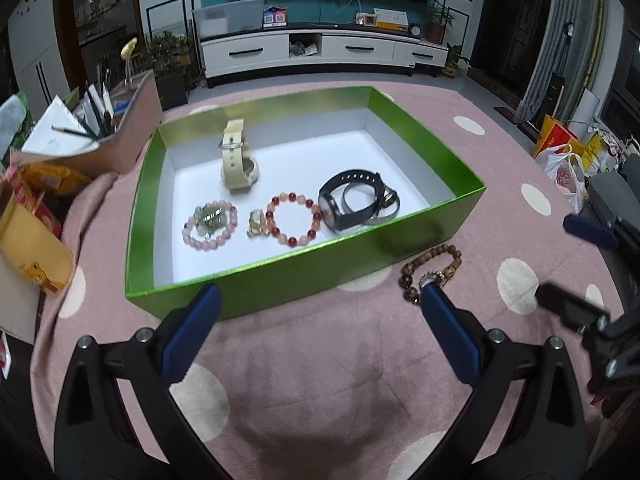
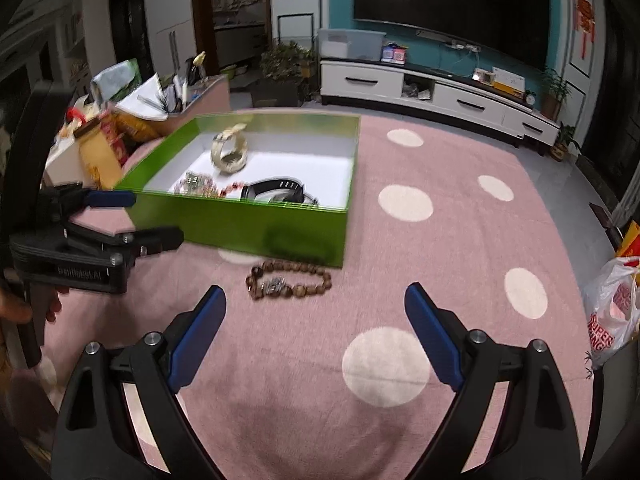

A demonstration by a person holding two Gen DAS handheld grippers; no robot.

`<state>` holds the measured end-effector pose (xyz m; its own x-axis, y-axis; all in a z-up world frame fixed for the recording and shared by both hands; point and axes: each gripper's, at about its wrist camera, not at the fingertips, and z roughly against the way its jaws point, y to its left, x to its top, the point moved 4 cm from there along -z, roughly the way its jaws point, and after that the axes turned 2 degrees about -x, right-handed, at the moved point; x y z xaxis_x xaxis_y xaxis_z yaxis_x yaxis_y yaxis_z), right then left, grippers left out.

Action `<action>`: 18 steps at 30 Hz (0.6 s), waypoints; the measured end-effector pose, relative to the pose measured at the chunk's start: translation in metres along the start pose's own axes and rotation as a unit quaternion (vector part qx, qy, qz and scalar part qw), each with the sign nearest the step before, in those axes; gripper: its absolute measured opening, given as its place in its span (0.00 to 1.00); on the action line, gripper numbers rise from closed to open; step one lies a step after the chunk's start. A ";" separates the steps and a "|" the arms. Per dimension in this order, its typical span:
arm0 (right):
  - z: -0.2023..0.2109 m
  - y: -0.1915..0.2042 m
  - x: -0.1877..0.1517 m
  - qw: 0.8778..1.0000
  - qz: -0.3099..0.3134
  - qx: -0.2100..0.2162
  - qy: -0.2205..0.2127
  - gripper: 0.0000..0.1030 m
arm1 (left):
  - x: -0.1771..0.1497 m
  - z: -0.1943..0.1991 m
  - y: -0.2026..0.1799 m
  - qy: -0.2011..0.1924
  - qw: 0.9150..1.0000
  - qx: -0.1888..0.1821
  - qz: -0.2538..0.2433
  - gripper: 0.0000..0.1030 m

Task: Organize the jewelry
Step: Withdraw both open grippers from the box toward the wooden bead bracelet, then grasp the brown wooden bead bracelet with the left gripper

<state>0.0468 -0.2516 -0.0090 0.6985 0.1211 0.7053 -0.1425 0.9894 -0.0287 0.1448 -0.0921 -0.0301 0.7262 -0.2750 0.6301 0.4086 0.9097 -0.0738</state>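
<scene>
A brown wooden bead bracelet [image 1: 434, 270] [image 2: 294, 280] lies on the pink dotted cloth, just in front of the green box [image 1: 280, 280] [image 2: 240, 228]. Inside the box are a cream watch [image 1: 238, 156], a pink bead bracelet [image 1: 210, 222], a small gold charm [image 1: 258, 222], a red-orange bead bracelet [image 1: 294, 218] and a black watch [image 1: 352, 200]. My left gripper [image 1: 320, 300] [image 2: 158, 218] is open and empty at the box's near wall, its right fingertip beside the brown bracelet. My right gripper [image 2: 316, 294] [image 1: 552, 258] is open and empty, just short of the brown bracelet.
A pink holder with pens and papers [image 1: 120, 136] and snack packets [image 1: 36, 216] crowd the table's left side. Plastic bags [image 2: 616, 312] sit off the right edge. A white TV cabinet [image 1: 320, 52] stands on the floor beyond the table. A hand [image 2: 24, 312] grips the left tool's handle.
</scene>
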 end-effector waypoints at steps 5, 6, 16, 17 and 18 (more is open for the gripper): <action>-0.021 0.016 -0.012 0.999 0.030 0.023 0.024 0.76 | -0.005 -0.008 0.005 0.007 1.000 -0.001 0.010 0.98; -0.024 0.019 -0.012 0.999 0.034 0.027 0.026 0.73 | -0.006 -0.009 0.007 0.008 1.000 -0.002 0.011 0.98; -0.060 0.027 -0.010 0.997 0.049 0.049 0.043 0.51 | -0.008 -0.017 0.008 0.010 1.000 -0.009 0.010 0.98; -0.062 0.027 -0.008 0.997 0.049 0.050 0.043 0.51 | -0.008 -0.017 0.009 0.009 1.000 -0.010 0.010 0.98; -0.064 0.028 -0.006 0.997 0.050 0.051 0.043 0.50 | -0.008 -0.018 0.009 0.009 1.000 -0.010 0.009 0.98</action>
<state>0.0836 -0.2196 -0.0599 0.7342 0.2291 0.6391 -0.2823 0.9591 -0.0196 0.1529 -0.0877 -0.0497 0.7441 -0.2639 0.6137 0.4057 0.9084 -0.1013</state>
